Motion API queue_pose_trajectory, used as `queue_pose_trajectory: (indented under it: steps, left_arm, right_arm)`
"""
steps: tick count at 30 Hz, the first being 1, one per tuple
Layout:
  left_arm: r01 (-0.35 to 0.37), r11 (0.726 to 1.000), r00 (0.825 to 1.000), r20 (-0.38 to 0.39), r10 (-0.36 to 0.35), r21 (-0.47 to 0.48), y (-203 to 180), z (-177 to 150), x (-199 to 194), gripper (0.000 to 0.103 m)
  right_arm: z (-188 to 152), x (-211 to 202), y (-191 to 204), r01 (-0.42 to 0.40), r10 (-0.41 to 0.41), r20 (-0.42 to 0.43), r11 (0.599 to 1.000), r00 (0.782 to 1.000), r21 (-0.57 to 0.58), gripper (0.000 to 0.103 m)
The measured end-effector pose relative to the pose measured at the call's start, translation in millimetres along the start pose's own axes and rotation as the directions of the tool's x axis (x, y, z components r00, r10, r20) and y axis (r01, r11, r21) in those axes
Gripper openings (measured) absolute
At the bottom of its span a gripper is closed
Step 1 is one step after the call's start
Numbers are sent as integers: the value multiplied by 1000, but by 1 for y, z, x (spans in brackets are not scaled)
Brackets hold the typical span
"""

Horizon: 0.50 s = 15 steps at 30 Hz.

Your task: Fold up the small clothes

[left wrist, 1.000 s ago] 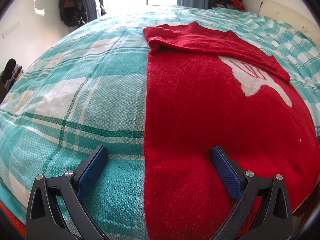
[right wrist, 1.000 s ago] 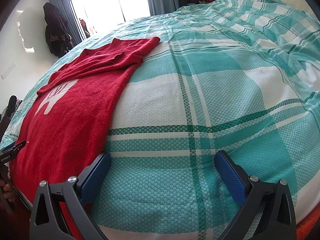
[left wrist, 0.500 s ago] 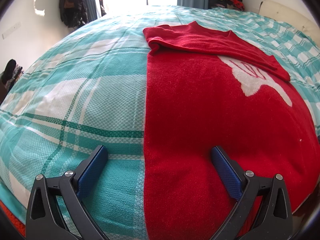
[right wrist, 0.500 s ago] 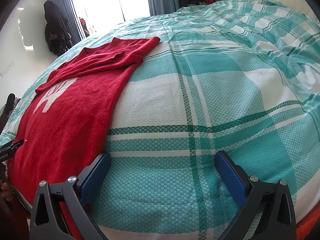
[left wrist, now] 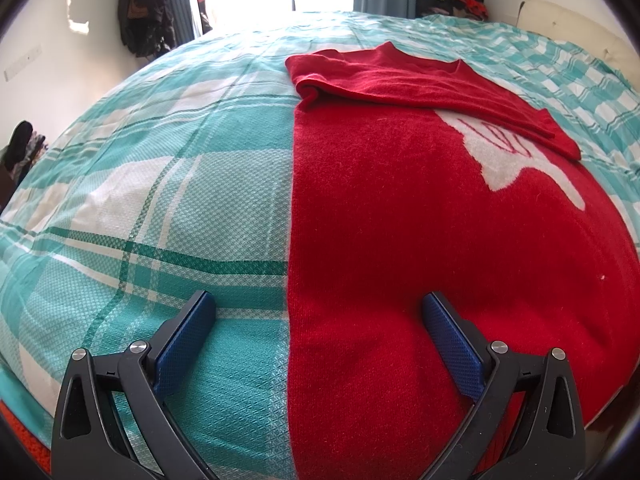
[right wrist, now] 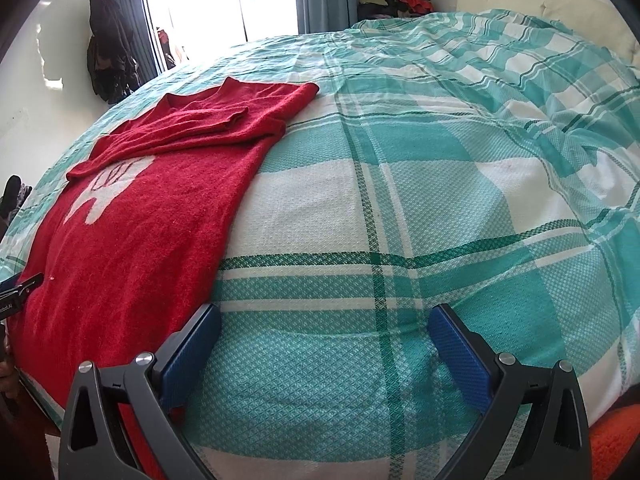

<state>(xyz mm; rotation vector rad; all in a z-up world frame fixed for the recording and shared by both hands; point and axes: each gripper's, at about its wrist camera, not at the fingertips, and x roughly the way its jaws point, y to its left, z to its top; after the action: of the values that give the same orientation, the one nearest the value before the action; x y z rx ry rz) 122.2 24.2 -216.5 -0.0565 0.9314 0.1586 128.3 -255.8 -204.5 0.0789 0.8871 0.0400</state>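
Observation:
A red knitted sweater with a white figure on its front lies flat on the bed, both sleeves folded across its chest at the far end. My left gripper is open just above its near hem, straddling the sweater's left edge, with nothing between the fingers. In the right wrist view the same sweater lies to the left. My right gripper is open over the bedspread beside the sweater's right edge, its left finger close to the red cloth. The left gripper's tip shows at the far left.
The bed carries a teal, white and green checked bedspread, rumpled at the far right. Dark coats hang on the wall by a bright window. A pile of clothes sits behind the bed. A cream headboard stands at the right.
The right wrist view has tilted up and swung a little right, so the sweater sits further left in it. The left gripper has hardly moved. Both grippers stay open.

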Motion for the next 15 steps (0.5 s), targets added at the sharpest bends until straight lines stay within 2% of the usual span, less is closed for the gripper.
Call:
queue_pose_trajectory:
  steps: [8,15]
  left_arm:
    - [-12,1000,1000,12,12,5,0,-1,1,102]
    - [-13,1000,1000,13,13,5,0,-1,1,102]
  right_arm:
    - [8,-35,8,184,-175,113,980,978,-77,102]
    - [8,-35,10,220,-209,111,970,972,-102,102]
